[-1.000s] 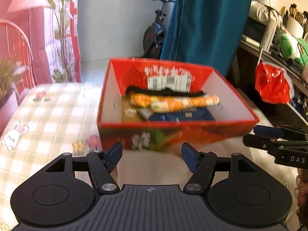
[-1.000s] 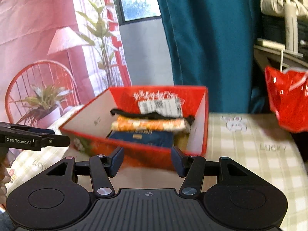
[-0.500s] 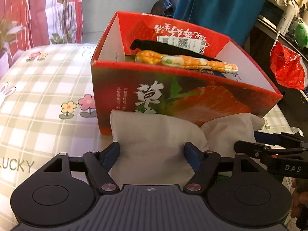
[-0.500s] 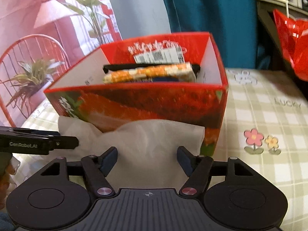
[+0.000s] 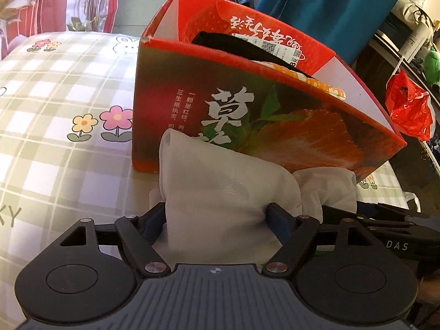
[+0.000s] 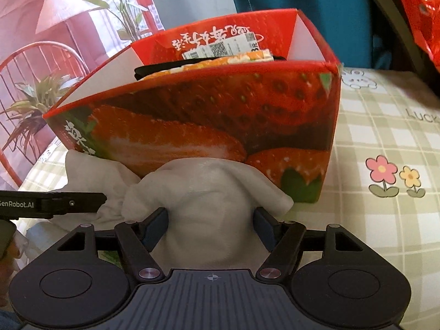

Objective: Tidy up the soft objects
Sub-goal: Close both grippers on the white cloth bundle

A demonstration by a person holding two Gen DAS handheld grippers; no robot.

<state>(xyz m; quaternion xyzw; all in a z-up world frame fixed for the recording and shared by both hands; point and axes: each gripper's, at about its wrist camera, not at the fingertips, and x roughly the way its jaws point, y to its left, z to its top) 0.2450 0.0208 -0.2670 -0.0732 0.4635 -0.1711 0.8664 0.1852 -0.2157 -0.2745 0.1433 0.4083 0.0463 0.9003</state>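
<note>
Stock of soft items, part sorted: I am looking at a red strawberry-printed box point(image 5: 275, 115) standing on a checked, flower-printed cloth surface point(image 5: 55, 96), probably a bed, and already holding a black item point(image 5: 220, 41), an orange-and-white patterned item point(image 6: 220, 60) and, under them, something I cannot make out from here. One white cloth point(image 5: 220, 187) is lying outside, bunched against the near wall of the box and not yet stowed. I am bringing both tools onto it: my left gripper point(image 5: 217, 217) is standing spread with the cloth between its jaws, which have just been opening, the pads at the cloth's sides but not yet squeezing it; my right gripper point(image 6: 210, 220) is likewise spread around the other end of the same cloth, its jaws lately widened, no pinch taken. Remaining, as I judge it: closing on the cloth, lifting or folding it, and laying it in the box beside the rest.
</note>
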